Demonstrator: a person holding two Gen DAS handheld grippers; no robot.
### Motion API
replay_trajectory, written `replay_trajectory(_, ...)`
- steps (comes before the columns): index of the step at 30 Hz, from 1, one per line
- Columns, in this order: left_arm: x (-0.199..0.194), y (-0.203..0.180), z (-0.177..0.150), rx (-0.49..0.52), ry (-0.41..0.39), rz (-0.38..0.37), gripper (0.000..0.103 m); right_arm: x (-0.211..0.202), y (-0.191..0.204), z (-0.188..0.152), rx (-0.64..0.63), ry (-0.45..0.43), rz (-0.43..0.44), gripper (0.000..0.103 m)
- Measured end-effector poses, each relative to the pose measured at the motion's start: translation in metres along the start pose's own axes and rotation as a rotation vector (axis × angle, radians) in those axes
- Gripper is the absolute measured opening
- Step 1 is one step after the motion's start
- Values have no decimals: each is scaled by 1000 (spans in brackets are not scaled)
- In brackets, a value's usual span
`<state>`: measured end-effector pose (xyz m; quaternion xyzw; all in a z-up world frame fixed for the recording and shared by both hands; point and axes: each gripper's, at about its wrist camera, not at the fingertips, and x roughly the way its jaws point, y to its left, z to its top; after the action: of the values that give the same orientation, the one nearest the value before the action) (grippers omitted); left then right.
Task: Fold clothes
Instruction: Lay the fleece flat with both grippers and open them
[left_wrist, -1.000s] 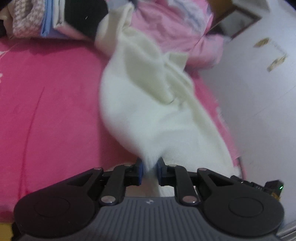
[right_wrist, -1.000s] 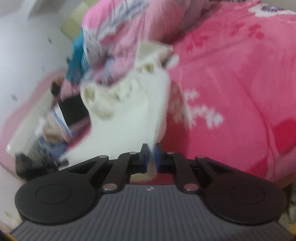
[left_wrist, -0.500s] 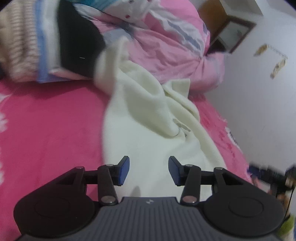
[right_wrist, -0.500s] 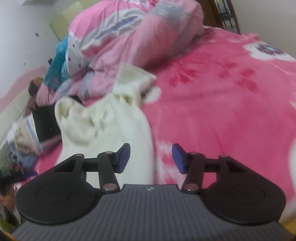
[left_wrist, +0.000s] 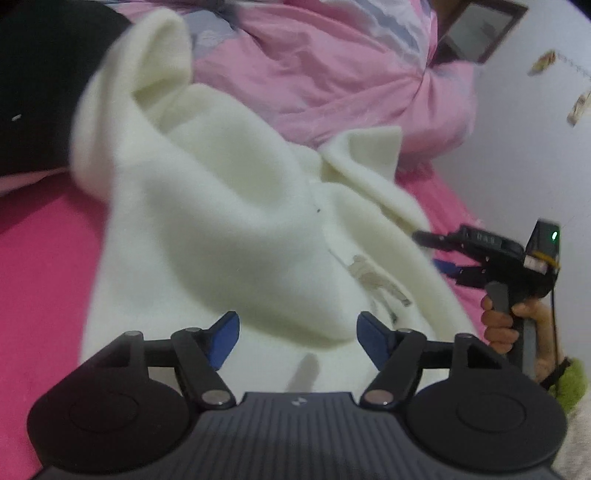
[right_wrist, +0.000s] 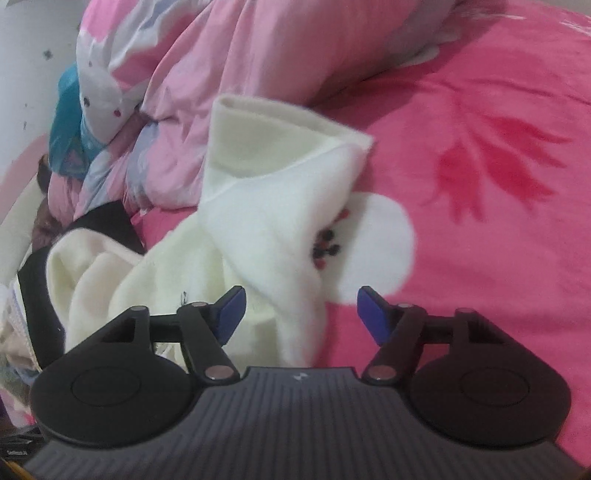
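Observation:
A cream fleece garment (left_wrist: 229, 221) lies rumpled on the bright pink bedspread (left_wrist: 40, 266), its two cuffed ends pointing toward the pillows. My left gripper (left_wrist: 298, 338) hovers over its near part, jaws opening, cloth below but not pinched. In the right wrist view the same cream garment (right_wrist: 266, 206) fills the left centre. My right gripper (right_wrist: 301, 314) is over its near edge, jaws opening, with the pads pressing on nothing. The right gripper (left_wrist: 443, 254) also shows at the right of the left wrist view, in a hand.
A crumpled light pink quilt (right_wrist: 229, 74) is heaped at the head of the bed. A black garment (left_wrist: 37, 92) and a stack of folded clothes (right_wrist: 14, 332) sit at the left. A white wall (left_wrist: 524, 155) and a wooden cabinet (left_wrist: 476, 33) border the bed.
Both grippers were shut on the cream garment a second ago; both have let go and opened. Both have moved in over the garment, which now lies dropped on the bedspread.

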<state>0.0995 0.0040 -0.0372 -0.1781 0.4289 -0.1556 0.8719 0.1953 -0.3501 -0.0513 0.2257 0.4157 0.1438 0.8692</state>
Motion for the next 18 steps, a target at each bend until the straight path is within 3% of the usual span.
replay_trajectory(2,14,-5,4,10,5,47,67,11,5,1,-39,6,-22,67)
replay_trajectory(4,23,-10,5,31,-17,109,55,18,9,0,-78,0,-30,51)
replay_trajectory(5,27,-12,6,42,-28,140,43,20,11,1,-98,-4,-35,25)
replay_trajectory(6,30,-15,6,51,-39,167,35,21,10,1,-99,-7,-33,14)
replay_trajectory(9,25,-13,9,29,-62,162,20,14,12,3,-106,-61,-29,11)
replay_trajectory(13,3,-11,14,2,-154,138,17,-16,0,11,-53,-217,21,10)
replay_trajectory(18,-19,-12,27,-6,-265,96,16,-36,-30,21,44,-343,55,9)
